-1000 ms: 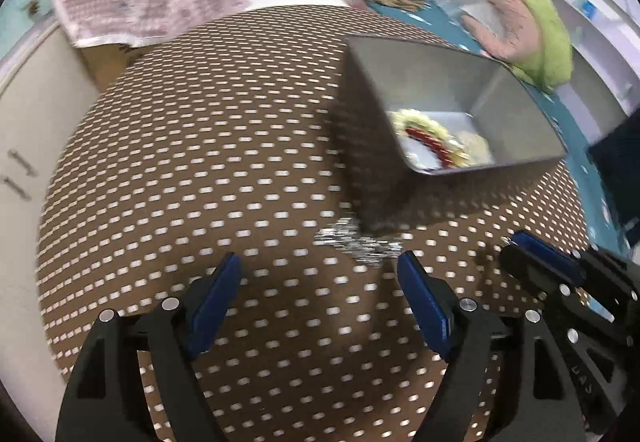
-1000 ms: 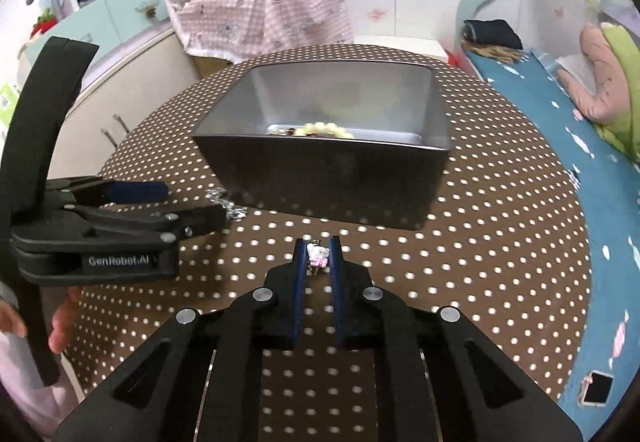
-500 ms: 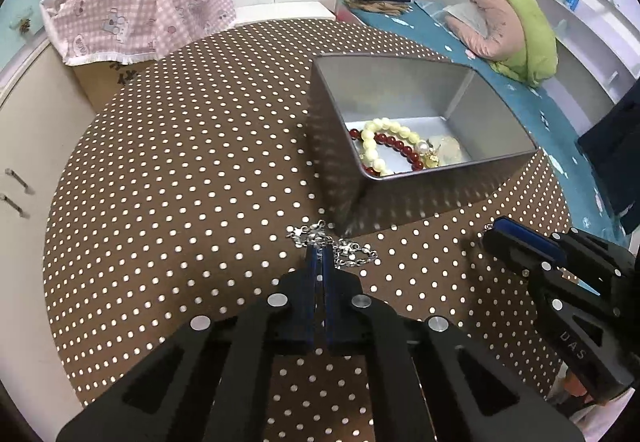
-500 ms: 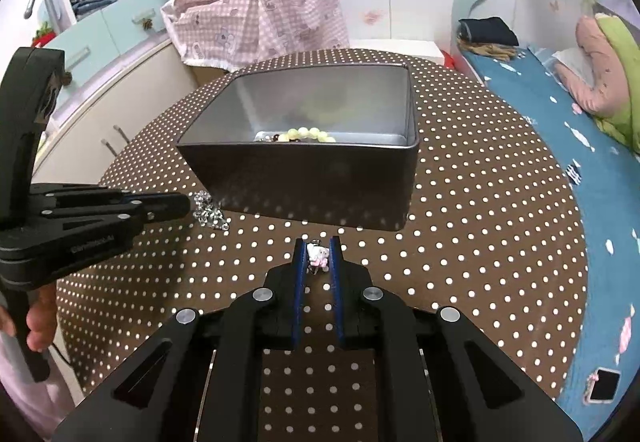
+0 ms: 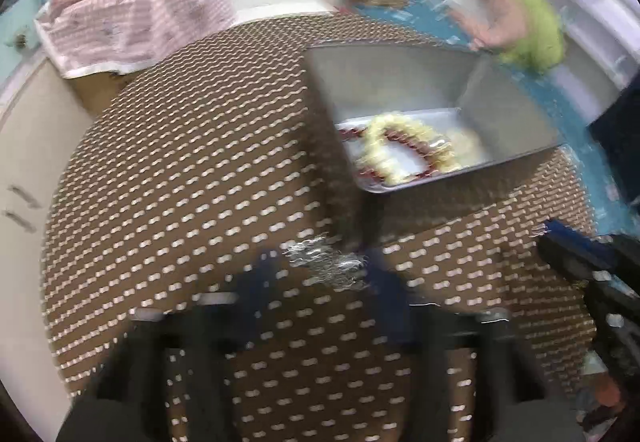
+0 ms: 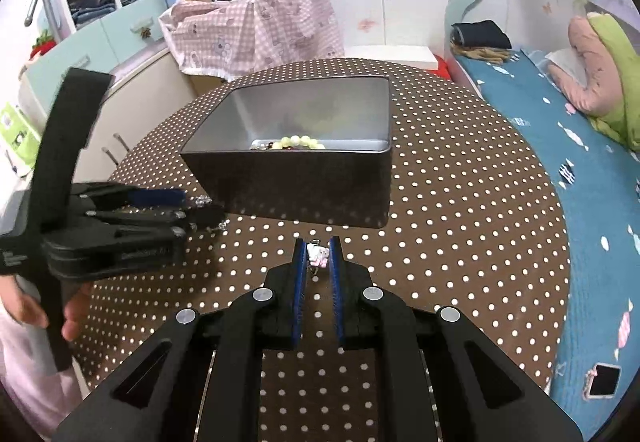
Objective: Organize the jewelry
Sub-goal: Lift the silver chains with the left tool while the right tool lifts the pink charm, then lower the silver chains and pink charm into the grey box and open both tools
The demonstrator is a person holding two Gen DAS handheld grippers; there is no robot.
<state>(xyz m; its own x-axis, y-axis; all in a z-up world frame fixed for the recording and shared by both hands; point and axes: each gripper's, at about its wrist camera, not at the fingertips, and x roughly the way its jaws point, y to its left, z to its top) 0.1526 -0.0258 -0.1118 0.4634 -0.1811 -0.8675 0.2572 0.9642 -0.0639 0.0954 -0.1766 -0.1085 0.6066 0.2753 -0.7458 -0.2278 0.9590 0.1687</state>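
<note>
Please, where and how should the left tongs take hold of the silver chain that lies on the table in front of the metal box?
Best to grip the bunched middle of the silver chain and come from above, a little from the side away from the metal box. The chain lies flat and loose on the dotted tablecloth, close to the box's near corner, so the wall blocks that side. The left tongs look open around it, though blurred.

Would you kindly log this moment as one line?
left claw: open around silver chain | right claw: shut on pink charm | tin box: bead bracelets inside
</note>
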